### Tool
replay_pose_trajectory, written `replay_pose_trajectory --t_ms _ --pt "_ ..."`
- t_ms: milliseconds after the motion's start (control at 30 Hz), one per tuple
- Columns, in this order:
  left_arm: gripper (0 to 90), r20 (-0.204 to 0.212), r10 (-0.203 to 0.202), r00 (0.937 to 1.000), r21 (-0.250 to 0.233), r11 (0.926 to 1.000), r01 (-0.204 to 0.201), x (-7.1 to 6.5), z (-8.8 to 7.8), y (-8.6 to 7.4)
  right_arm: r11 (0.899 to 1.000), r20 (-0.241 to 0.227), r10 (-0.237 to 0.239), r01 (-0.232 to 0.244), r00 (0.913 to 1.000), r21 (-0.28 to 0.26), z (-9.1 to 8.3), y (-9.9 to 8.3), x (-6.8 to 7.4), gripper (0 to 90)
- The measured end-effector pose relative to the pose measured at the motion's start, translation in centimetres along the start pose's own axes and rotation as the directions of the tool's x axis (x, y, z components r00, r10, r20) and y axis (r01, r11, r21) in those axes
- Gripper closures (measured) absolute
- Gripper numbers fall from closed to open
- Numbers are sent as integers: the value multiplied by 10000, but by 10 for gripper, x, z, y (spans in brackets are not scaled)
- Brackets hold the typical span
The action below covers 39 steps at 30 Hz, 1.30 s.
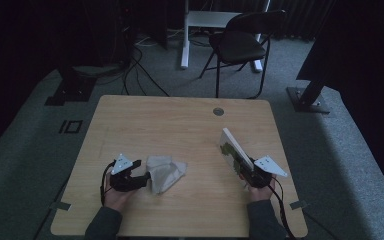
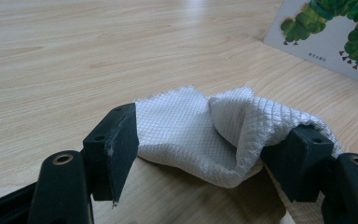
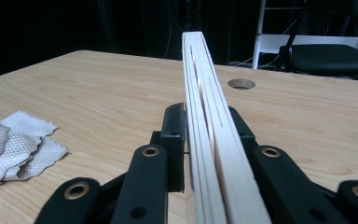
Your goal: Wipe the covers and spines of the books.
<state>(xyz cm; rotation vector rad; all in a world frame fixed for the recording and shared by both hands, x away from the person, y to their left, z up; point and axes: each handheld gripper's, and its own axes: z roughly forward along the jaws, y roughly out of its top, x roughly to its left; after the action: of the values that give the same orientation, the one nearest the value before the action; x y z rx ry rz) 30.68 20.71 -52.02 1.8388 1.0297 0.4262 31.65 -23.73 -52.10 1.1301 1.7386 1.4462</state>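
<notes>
On the table's (image 1: 180, 120) near-left side, the left gripper (image 1: 139, 172) has its jaws spread wide around a bunched white cloth (image 1: 165, 172), gathered up, I'd say, for wiping. Over to the right, the right gripper (image 1: 246, 175) pinches a board book (image 1: 235, 149) tight by its edge, standing it up to face that cloth. Bare wood lies between them; the cable hole (image 1: 218, 111) and chair (image 1: 242, 42) sit well behind.
</notes>
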Motion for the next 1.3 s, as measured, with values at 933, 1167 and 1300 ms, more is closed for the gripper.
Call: replay_pose_trajectory --t_ms 933,1167,1300 --pt "301 96 -25 10000 85 10000 24 -1 3 -1 9997 -336 -241 241 9991 5 -6 0 0 421" --pt "301 115 -147 9998 21 9999 146 -1 2 0 9996 -387 -253 258 9989 128 -6 -1 0 377" --pt "301 100 -147 9998 34 9999 147 -1 2 0 9995 -341 -266 271 9991 133 -8 0 0 362"
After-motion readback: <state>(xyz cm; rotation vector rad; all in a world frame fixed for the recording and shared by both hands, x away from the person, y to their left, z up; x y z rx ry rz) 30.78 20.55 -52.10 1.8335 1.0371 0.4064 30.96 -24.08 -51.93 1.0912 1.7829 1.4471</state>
